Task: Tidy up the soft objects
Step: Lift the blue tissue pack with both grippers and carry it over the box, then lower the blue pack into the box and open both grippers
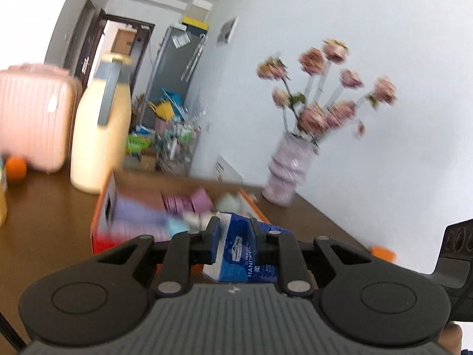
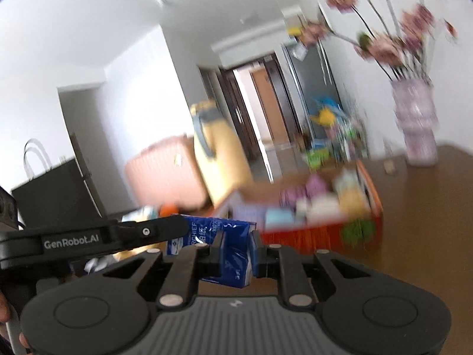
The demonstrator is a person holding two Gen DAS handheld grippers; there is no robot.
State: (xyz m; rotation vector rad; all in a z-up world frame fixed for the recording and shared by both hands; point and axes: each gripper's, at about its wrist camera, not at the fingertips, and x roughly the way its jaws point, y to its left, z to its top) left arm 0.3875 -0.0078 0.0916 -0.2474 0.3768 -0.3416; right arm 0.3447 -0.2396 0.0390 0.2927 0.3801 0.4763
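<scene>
Blue tissue pack is clamped at once by the left gripper and the right gripper, above the brown table, just in front of the orange box with soft things.

White walls all around and a white ceiling overhead, daylight soft across both; brown wooden table fills the low foreground; at 3 o'clock on it, a pale lilac vase of pink flowers, blurred; at 9 o'clock a pink suitcase and a cream jug just beside it; toward 12 o'clock a dark doorway, a tall grey fridge, colourful clutter on the floor below it.
</scene>
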